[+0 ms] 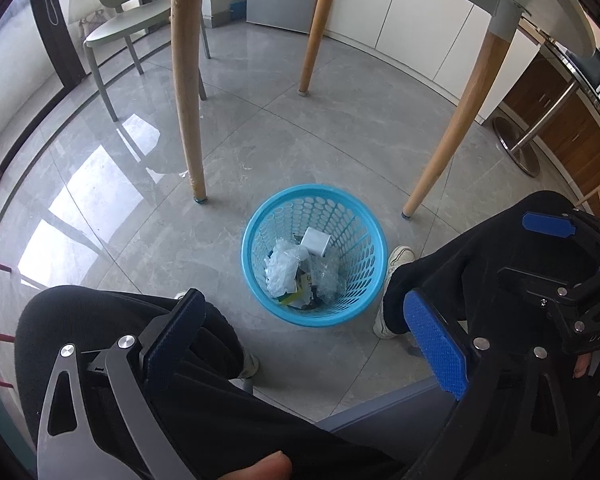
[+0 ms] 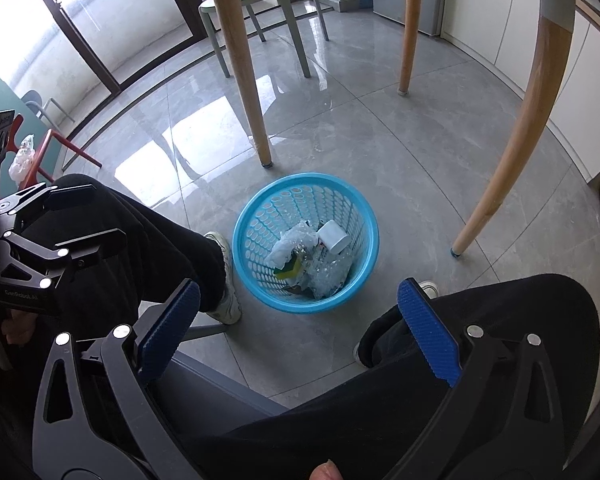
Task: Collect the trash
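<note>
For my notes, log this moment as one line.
left gripper: jaws open, empty | right gripper: jaws open, empty | blue basket: on floor, holds trash

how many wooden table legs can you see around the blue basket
3. One stands left of the blue basket, near leg; one is farther back, far leg; one slants on the right, right leg. A fourth may be out of view.

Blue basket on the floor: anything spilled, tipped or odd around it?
Nothing stands out. The blue basket stands upright on the grey floor, with the crumpled plastic and white box inside it. No trash shows on the tiles around it.
</note>
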